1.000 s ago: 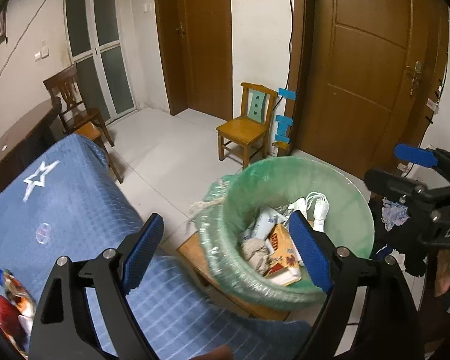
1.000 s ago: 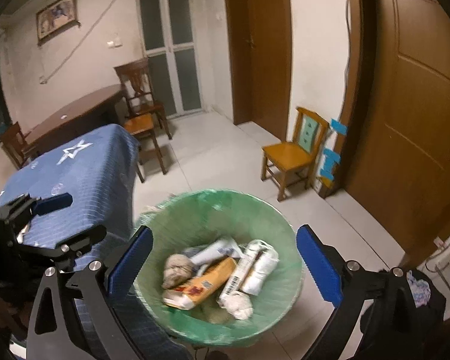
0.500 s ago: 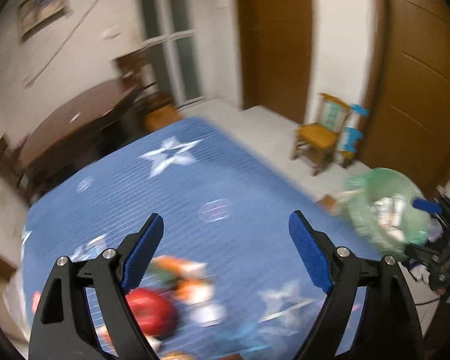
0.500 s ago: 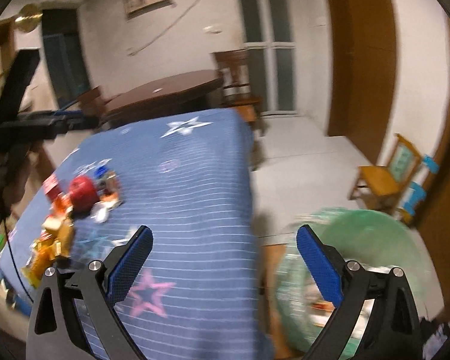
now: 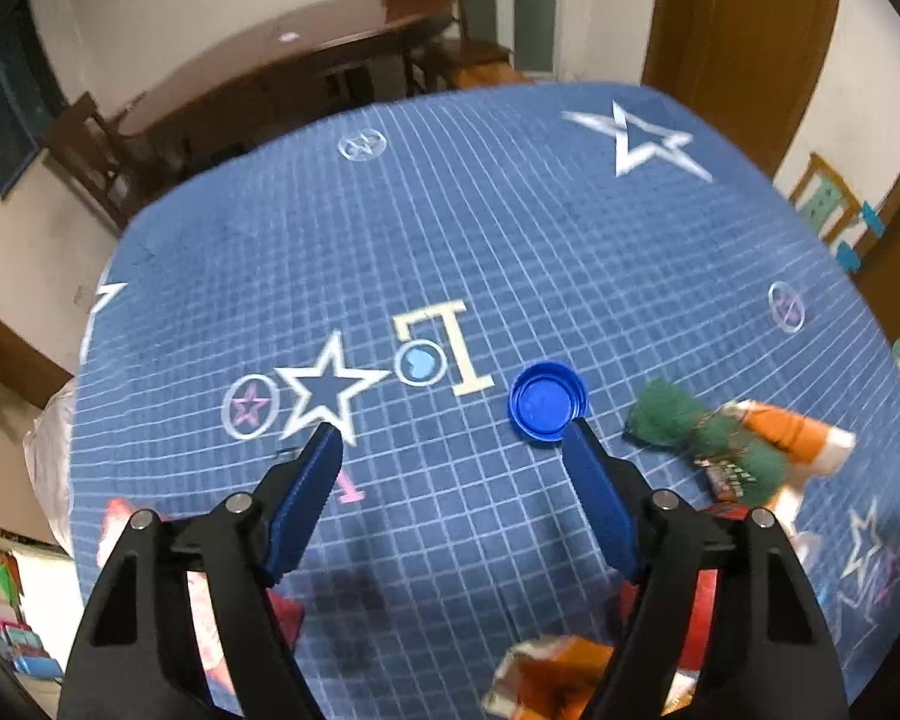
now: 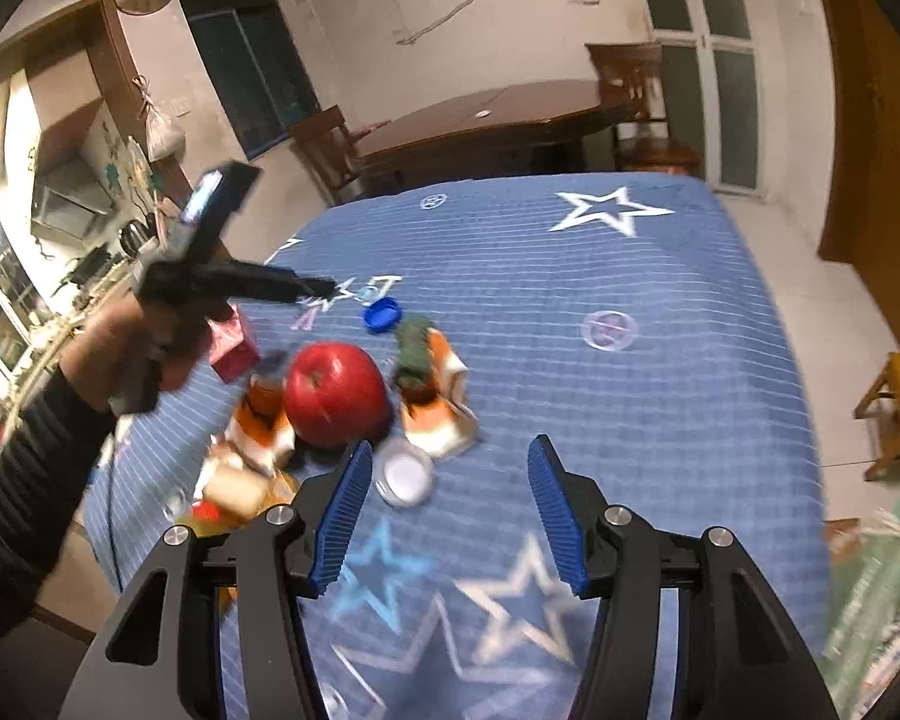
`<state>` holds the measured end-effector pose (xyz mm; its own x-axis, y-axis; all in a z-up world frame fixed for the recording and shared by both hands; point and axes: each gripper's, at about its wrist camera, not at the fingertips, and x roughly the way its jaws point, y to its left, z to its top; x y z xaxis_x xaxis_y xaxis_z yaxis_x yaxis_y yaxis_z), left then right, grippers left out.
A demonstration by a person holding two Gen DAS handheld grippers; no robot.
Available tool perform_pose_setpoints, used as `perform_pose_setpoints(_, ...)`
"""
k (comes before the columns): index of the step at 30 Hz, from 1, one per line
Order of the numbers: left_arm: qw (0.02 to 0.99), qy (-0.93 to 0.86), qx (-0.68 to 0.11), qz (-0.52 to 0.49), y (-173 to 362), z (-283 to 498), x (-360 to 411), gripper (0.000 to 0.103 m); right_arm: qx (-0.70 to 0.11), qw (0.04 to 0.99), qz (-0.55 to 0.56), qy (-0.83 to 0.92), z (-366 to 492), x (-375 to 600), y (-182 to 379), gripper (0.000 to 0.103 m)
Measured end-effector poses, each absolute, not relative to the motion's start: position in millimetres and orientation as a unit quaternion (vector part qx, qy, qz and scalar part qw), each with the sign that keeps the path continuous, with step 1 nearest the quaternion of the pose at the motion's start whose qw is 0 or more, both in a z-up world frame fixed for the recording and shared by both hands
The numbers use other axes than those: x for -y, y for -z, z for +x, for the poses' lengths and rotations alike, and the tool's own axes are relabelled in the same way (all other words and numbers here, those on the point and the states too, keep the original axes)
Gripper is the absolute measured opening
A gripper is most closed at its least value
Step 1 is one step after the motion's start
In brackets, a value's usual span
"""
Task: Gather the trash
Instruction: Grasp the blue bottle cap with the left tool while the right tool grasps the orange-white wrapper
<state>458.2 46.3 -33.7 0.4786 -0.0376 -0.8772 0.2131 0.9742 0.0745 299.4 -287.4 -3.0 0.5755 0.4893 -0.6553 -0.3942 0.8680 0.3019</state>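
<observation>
Now both grippers hang over the blue-clothed worktop (image 5: 510,228), away from the bin they faced a second ago. The left gripper (image 5: 450,438) is closing with nothing between its jaws; the blue cap (image 5: 547,400) lies just beyond its right finger, probably the next pick. The right gripper (image 6: 445,462), also closing and empty, sits near the clear lid (image 6: 403,475), apple (image 6: 336,393) and wrappers (image 6: 435,396).
</observation>
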Motion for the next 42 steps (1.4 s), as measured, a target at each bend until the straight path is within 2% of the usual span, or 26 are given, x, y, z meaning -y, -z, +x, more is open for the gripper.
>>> perform_pose_setpoints(6,0.842,0.086,-0.524,0.097,58.4,481.0,-36.8,0.073,-0.398,0.881,0.076,-0.243,330.8,265.7,13.4,0.057)
perform_pose_setpoints(9,0.839,0.095,-0.526,0.102,62.6,486.6,-29.1,0.073,-0.402,0.881,0.078,-0.238,342.8,256.6,21.1,0.064)
perform_pose_setpoints(12,0.834,0.096,-0.530,0.124,72.6,490.1,-20.4,0.073,-0.411,0.878,0.076,-0.232,355.5,252.0,29.7,0.066)
perform_pose_setpoints(21,0.838,0.105,-0.522,0.120,78.2,495.3,-15.6,0.073,-0.443,0.864,0.076,-0.227,391.2,237.4,65.5,0.066)
perform_pose_setpoints(23,0.840,0.109,-0.518,0.123,78.9,493.1,-14.4,0.073,-0.446,0.862,0.072,-0.228,396.8,232.8,71.3,0.061)
perform_pose_setpoints(26,0.840,0.119,-0.515,0.125,78.9,486.9,-13.5,0.073,-0.448,0.862,0.065,-0.227,399.5,226.0,77.0,0.046)
perform_pose_setpoints(27,0.838,0.123,-0.516,0.125,78.7,484.6,-13.6,0.072,-0.448,0.862,0.061,-0.228,400.3,223.5,78.8,0.038)
perform_pose_setpoints(28,0.838,0.127,-0.517,0.123,78.3,483.7,-13.6,0.072,-0.446,0.864,0.056,-0.227,400.6,221.2,80.0,0.025)
perform_pose_setpoints(29,0.837,0.129,-0.518,0.121,78.4,483.0,-13.5,0.072,-0.443,0.866,0.050,-0.226,398.6,219.8,79.5,0.018)
perform_pose_setpoints(32,0.836,0.130,-0.520,0.116,78.7,483.0,-15.1,0.072,-0.427,0.874,0.032,-0.229,391.0,214.2,75.4,0.012)
perform_pose_setpoints(34,0.837,0.130,-0.520,0.111,79.6,483.1,-16.2,0.061,-0.412,0.882,0.012,-0.229,383.3,209.6,67.6,0.012)
perform_pose_setpoints(36,0.837,0.126,-0.521,0.106,81.2,482.9,-17.6,0.042,-0.400,0.888,0.001,-0.227,374.6,207.6,61.3,0.012)
perform_pose_setpoints(38,0.840,0.118,-0.520,0.105,79.7,481.5,-18.7,0.027,-0.388,0.893,-0.010,-0.227,366.0,208.5,55.2,0.011)
perform_pose_setpoints(42,0.840,0.106,-0.521,0.106,77.8,478.9,-23.0,0.014,-0.378,0.895,-0.023,-0.235,348.5,210.5,45.0,0.011)
